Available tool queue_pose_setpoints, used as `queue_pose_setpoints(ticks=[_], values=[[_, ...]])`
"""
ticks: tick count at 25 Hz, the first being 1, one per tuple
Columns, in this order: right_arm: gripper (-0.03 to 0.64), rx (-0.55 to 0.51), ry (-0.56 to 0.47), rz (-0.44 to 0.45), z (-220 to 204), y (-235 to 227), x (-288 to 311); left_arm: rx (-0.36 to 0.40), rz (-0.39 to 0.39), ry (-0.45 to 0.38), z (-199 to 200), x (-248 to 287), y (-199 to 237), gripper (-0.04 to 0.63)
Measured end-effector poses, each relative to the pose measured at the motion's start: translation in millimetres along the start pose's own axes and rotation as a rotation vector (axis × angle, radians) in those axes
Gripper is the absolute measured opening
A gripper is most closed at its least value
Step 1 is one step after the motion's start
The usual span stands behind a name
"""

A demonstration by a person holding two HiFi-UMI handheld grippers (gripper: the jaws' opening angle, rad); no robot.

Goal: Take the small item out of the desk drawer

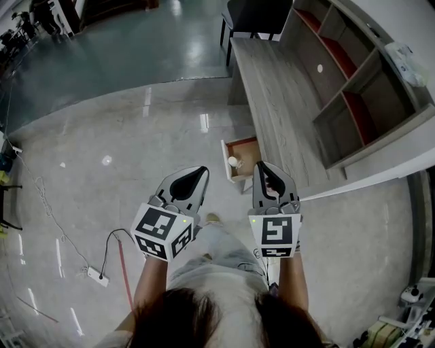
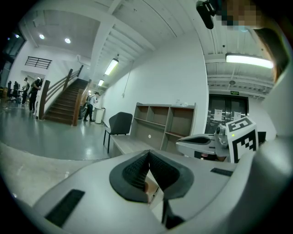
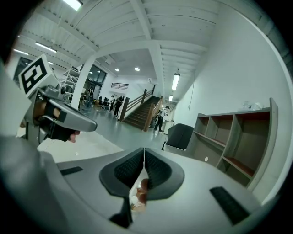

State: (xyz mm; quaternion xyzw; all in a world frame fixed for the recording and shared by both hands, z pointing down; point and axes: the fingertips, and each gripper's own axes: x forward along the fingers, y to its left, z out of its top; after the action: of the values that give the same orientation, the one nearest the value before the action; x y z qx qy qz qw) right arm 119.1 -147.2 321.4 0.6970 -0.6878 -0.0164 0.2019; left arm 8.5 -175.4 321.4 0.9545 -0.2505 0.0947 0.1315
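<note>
The person holds both grippers out in front, side by side, over a glossy floor (image 1: 102, 156). The left gripper (image 1: 202, 171) has its jaws brought together, with the ribbed dark pads meeting at the tips, and it has hold of nothing. Only a narrow tear-shaped gap stays behind the tips. The right gripper (image 1: 262, 166) is likewise closed, tips touching, and carries nothing.

The small white item (image 1: 233, 162) sits in the open desk drawer (image 1: 247, 153), close to the pale front panel. It is well apart from both sets of pads and is not gripped. The drawer is pulled out from the side of a long grey wood-grain desk (image 1: 272, 102). In the head view the right gripper's tips lie just beside the drawer's near edge, while the left gripper is off to the drawer's left. Through the gap under the right gripper's tips, a patch of reddish-brown and pale colour shows in the right gripper view, too small to tell apart.

A shelf unit (image 1: 353, 88) with open compartments stands along the far side of the desk, and a dark chair (image 1: 255, 17) is at the desk's far end. On the floor to the person's left lies a white power strip (image 1: 94, 275) with its cable
</note>
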Motion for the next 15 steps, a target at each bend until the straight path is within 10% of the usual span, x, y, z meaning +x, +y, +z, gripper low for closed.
queue_pose_setpoints(ticks=[15], values=[[0.029, -0.143, 0.163, 0.172, -60.6, 2.9, 92.3, -0.005, 0.049, 0.023, -9.9, 70.2, 55.7, 0.015]])
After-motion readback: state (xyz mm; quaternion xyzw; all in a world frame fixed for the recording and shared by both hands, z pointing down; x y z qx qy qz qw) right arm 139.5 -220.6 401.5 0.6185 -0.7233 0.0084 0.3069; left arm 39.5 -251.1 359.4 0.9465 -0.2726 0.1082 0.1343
